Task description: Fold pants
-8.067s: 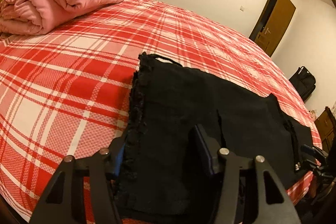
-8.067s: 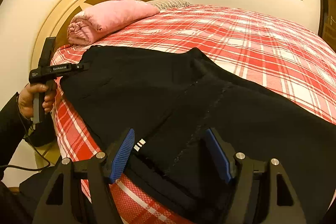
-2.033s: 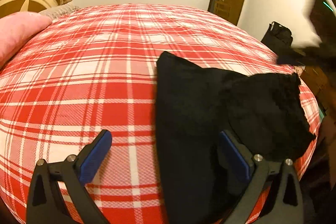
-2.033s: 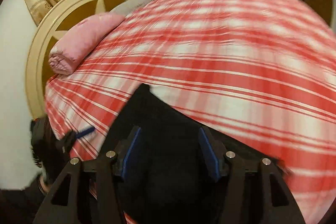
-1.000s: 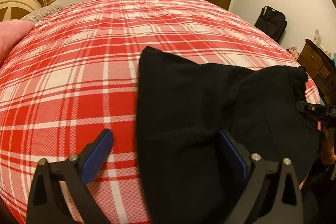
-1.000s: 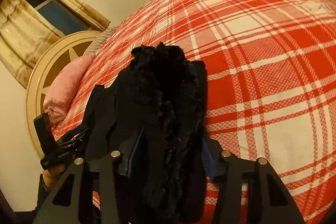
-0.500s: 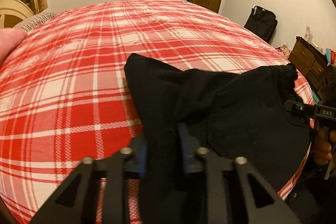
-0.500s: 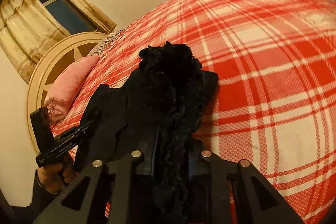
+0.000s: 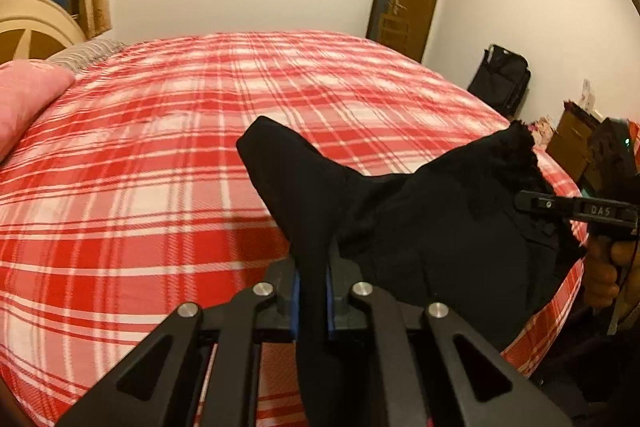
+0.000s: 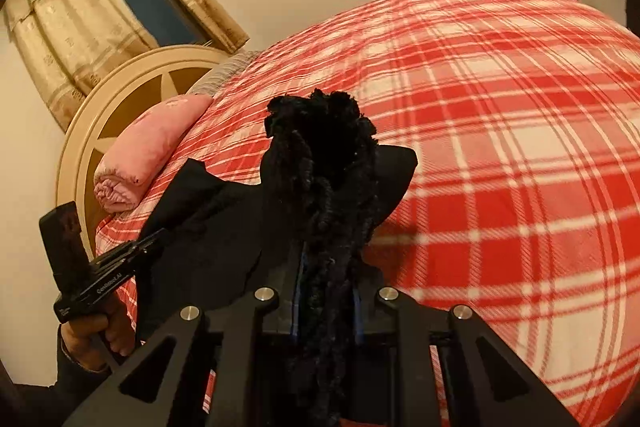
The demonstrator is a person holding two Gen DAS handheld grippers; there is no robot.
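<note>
Through my left camera, my left claw is clamped tight on a smooth folded edge of the black pants, which rise from the near edge of the bed in a peaked ridge; I hold this end up so the cloth can be carried over itself rather than dragged across the plaid cover. Off to the far side of the pants from me, my right claw bites the frayed end, with my hand below it, so both ends come up level. Half a second ago the pants lay lower against the bed and this claw had only just closed; a second ago its jaws stood wide apart. Through my right camera, my right claw is closed on the fuzzy, bunched hem of the pants, which stands up in front of the bed. Toward the headboard and the pink quilt, my left claw holds the other corner. Compared with a second ago, these jaws have shut and the cloth is lifted higher off the bed.
</note>
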